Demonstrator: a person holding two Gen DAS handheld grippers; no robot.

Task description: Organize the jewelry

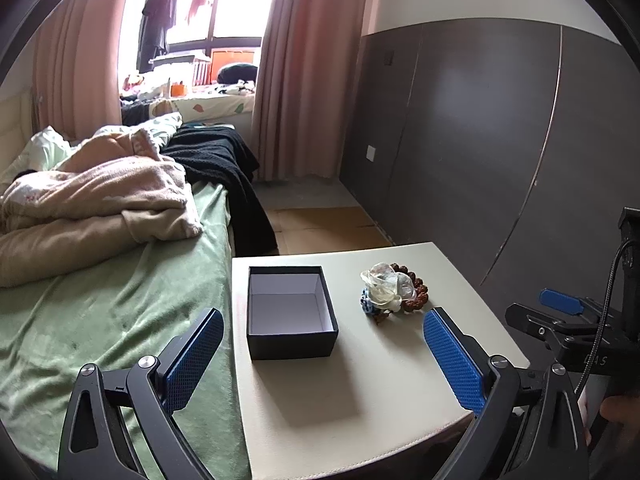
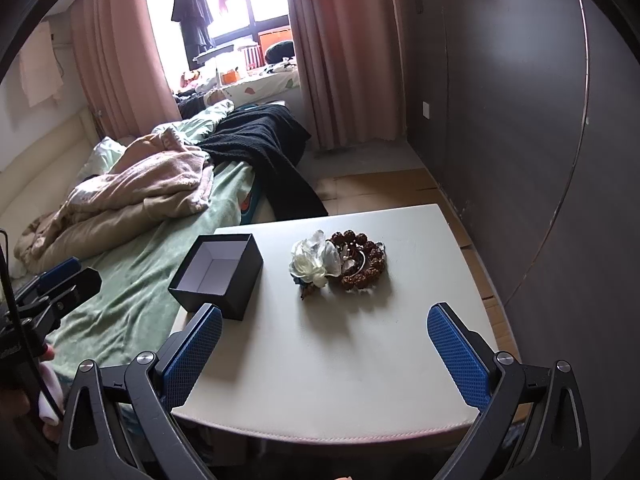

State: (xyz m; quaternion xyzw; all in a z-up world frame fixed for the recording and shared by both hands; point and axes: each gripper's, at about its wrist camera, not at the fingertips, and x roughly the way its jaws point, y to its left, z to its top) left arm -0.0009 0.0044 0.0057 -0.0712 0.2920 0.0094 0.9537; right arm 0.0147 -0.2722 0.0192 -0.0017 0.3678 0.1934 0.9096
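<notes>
A bed [image 1: 100, 280] with a green sheet fills the left of the scene, a rumpled beige blanket [image 1: 92, 196] and a black knitted throw [image 1: 224, 168] heaped at its far end. Pink curtains [image 1: 308, 80] frame a bright window beyond. Just right of the bed stands a pale table [image 1: 360, 380]. On its left part sits an open black box [image 1: 290, 312], white inside and empty. To the right of the box, apart from it, lies the jewelry pile: a brown beaded bracelet [image 2: 370, 260] with a white fabric flower [image 2: 312, 262] against its left side. The left gripper [image 1: 324, 356] hovers near the box, jaws spread wide, holding nothing. The right gripper [image 2: 324, 352] hovers near the pile, equally wide and empty.
</notes>
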